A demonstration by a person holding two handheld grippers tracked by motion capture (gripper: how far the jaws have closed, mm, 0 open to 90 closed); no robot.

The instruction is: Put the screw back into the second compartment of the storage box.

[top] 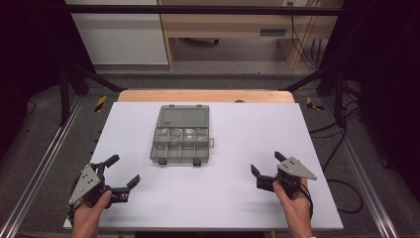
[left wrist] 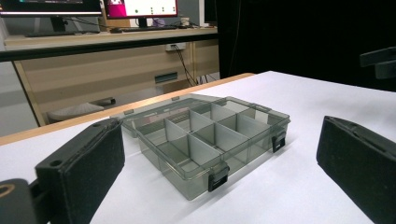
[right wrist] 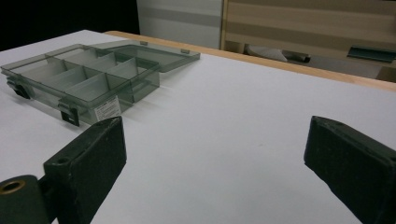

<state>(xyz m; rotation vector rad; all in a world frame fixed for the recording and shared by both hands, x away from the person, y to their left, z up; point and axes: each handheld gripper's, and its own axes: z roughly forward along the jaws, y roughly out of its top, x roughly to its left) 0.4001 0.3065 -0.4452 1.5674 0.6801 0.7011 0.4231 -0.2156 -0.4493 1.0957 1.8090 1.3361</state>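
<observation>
A smoky clear plastic organiser box (top: 181, 140) lies open in the middle of the white tabletop (top: 237, 134), its lid flat behind it and its tray split into several small compartments. My left gripper (top: 123, 171) rests low near the front left corner, jaws wide apart and empty, and looks at the box (left wrist: 205, 137) from its latch side. My right gripper (top: 267, 165) sits near the front right, also open with nothing between its jaws; the box (right wrist: 84, 79) lies off to its left. A hand holds each gripper from below.
A wooden strip (top: 205, 95) edges the table's far side. Metal rails (top: 44, 163) run along both sides, with cables (top: 346, 191) on the floor at the right. Beyond the table stand a wooden desk (top: 247, 29) and, in the left gripper view, monitors (left wrist: 140, 8).
</observation>
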